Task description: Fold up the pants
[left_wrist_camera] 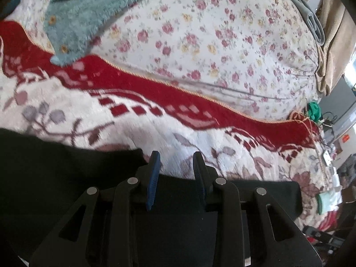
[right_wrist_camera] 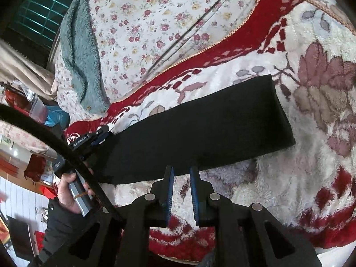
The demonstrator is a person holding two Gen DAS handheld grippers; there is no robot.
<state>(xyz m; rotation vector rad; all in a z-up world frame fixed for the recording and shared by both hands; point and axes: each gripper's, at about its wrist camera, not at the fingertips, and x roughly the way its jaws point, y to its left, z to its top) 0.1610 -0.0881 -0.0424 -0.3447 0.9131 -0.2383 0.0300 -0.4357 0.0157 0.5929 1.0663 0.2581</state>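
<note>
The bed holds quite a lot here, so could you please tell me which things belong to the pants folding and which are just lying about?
Part of the job:
- black pants, lying as a long flat strip
- left claw, open
- right claw, open

Just lying about:
- teal fleece garment
- red and white floral blanket under the pants
- floral bedsheet
- green item at the bed's edge

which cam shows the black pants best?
Right wrist: the black pants lie as one long folded band on the blanket, far end and both long edges visible. Left wrist catches only dark patches partly hidden behind the left gripper.
</note>
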